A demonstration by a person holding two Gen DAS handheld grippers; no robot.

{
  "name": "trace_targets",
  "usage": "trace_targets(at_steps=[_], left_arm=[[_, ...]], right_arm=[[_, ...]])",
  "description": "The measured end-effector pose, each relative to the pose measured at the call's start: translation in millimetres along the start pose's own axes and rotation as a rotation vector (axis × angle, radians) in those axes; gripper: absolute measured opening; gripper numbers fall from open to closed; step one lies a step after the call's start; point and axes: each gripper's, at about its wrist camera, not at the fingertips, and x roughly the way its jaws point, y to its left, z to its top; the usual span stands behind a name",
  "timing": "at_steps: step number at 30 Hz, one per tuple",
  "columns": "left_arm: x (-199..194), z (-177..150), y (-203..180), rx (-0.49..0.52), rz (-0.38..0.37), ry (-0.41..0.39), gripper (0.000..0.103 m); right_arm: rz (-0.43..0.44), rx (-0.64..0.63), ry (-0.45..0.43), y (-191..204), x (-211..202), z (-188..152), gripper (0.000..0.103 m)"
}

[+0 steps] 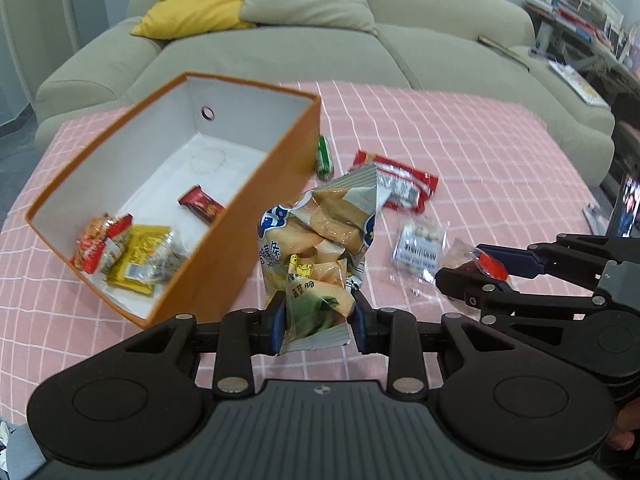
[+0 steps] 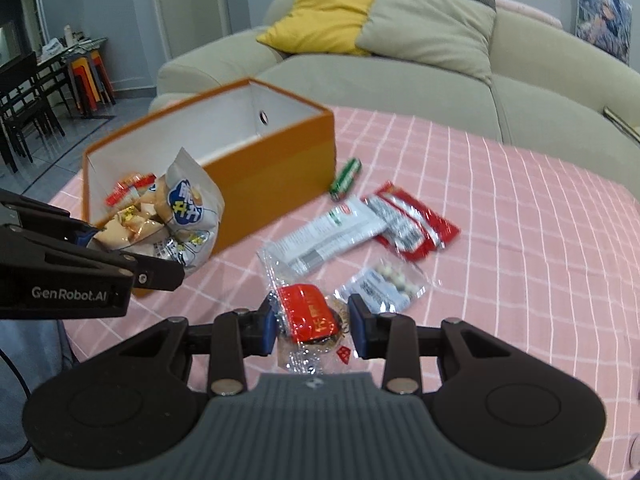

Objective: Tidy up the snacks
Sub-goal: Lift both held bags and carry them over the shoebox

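My left gripper (image 1: pixel 319 322) is shut on the lower end of a clear bag of yellow potato sticks (image 1: pixel 320 240), held up off the pink checked tablecloth (image 1: pixel 480 152) beside the orange box (image 1: pixel 248 240). That bag (image 2: pixel 188 216) also shows in the right wrist view, with the left gripper (image 2: pixel 136 256) clamped on it in front of the box (image 2: pixel 276 172). My right gripper (image 2: pixel 312 330) is shut on a clear packet with a red label (image 2: pixel 308 316); from the left it appears as the right gripper (image 1: pixel 476 270) holding the packet (image 1: pixel 486 264). Several small snacks (image 1: pixel 128 256) lie inside the box.
On the cloth lie a green candy (image 2: pixel 346 178), a red packet (image 2: pixel 416 224), a white-grey packet (image 2: pixel 332 232) and a clear packet of pale balls (image 2: pixel 384 284). A beige sofa (image 2: pixel 400 80) with yellow and grey cushions stands behind the table. Dark chairs (image 2: pixel 24 112) stand at far left.
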Motion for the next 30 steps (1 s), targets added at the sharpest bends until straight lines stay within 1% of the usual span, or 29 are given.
trace_targets(at_steps=[4, 9, 15, 22, 27, 30], left_arm=[[-15.2, 6.4, 7.9, -0.026, 0.000, -0.042, 0.036], [-29.4, 15.4, 23.4, -0.058, 0.018, -0.085, 0.036], [-39.2, 29.3, 46.2, -0.074, 0.066, -0.120, 0.036], [-44.5, 49.7, 66.6, -0.065, 0.107, -0.141, 0.036], [-38.7, 61.1, 78.2, -0.054, 0.134, -0.129, 0.036], [-33.5, 65.2, 82.6, -0.050, 0.137, -0.115, 0.036]], right_arm=[[0.014, -0.035, -0.040, 10.0, -8.7, 15.0, 0.033], [0.029, -0.082, -0.087, 24.3, -13.9, 37.5, 0.033], [0.056, -0.163, -0.131, 46.7, -13.3, 64.8, 0.033], [0.081, -0.252, -0.160, 70.4, -2.0, 93.6, 0.033], [0.097, -0.310, -0.165, 85.7, 12.0, 112.0, 0.033], [0.100, -0.347, -0.163, 94.1, 22.1, 120.2, 0.033]])
